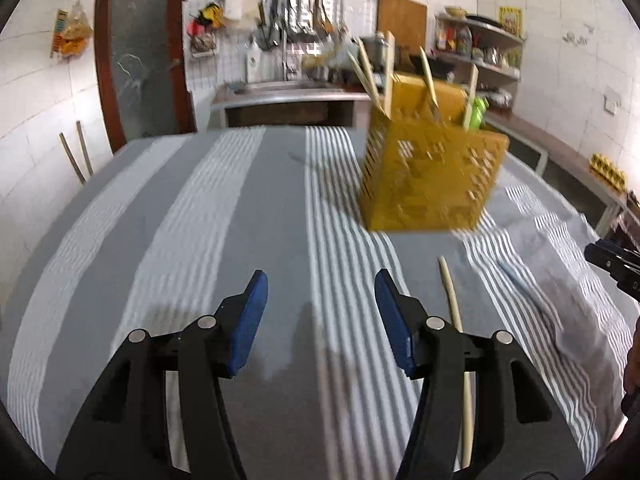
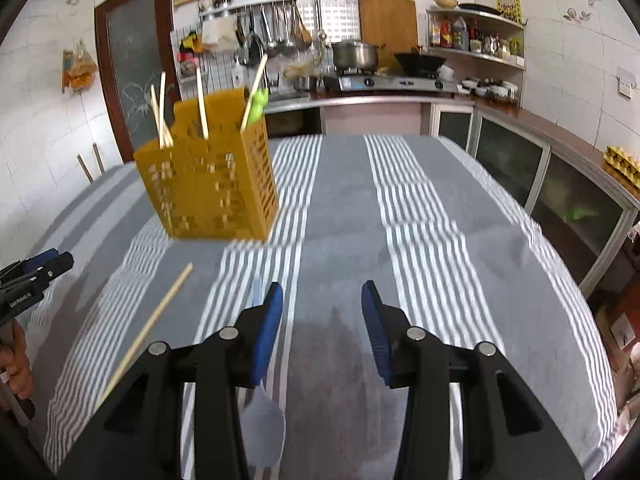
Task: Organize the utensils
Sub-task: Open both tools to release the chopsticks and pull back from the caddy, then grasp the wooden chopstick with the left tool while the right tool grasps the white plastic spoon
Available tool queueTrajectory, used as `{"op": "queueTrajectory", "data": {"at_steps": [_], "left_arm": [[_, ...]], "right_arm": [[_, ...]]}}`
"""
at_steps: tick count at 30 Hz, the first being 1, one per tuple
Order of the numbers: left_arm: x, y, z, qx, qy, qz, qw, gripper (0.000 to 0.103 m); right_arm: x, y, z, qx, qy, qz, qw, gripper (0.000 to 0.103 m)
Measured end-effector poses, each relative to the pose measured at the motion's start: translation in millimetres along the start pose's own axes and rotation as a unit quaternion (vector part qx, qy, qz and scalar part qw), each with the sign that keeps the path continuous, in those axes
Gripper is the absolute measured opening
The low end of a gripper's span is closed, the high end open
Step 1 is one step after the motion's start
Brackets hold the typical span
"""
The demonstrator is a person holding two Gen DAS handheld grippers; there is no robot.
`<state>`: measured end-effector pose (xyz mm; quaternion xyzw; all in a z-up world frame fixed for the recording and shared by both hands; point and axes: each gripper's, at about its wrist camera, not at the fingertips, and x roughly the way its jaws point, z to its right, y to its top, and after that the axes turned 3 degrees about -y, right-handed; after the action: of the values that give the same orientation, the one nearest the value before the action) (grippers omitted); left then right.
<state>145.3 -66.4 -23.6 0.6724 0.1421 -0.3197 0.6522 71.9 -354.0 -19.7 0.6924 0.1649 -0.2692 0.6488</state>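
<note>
Chopstick (image 1: 456, 312): we see it loose on the striped cloth (image 1: 248, 208), near side of the yellow caddy (image 1: 428, 176).
Spoon (image 2: 262, 428): under our right gripper (image 2: 322, 304).
Fingers: both pairs apart, empty; left gripper (image 1: 320, 292) too.
Risk: we may roll the chopstick or bunch cloth.

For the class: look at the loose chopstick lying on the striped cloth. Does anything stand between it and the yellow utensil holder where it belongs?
Nothing visible does. Only bare striped cloth lies between the chopstick and the yellow utensil holder. The spoon lies off to the side.
</note>
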Motion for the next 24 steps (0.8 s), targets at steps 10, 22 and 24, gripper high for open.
{"op": "queueTrajectory", "data": {"at_steps": [10,22,24], "left_arm": [[25.5,-15.6,29.7,0.008,-0.019,-0.069,0.9974,0.057],[53.1,-7.7,63.8,0.05,-0.057,-0.098,0.9923,0.062],[60.5,-6.7,67.5,0.054,-0.067,-0.109,0.9904,0.062]], "right_arm": [[10.7,-9.1,-26.2,-0.043,0.006,-0.036,0.998,0.041],[64.6,-7.7,-64.4,-0.087,0.029,-0.12,0.989,0.041],[73.9,-6.3,-66.4,-0.09,0.028,-0.133,0.987,0.04]]}}
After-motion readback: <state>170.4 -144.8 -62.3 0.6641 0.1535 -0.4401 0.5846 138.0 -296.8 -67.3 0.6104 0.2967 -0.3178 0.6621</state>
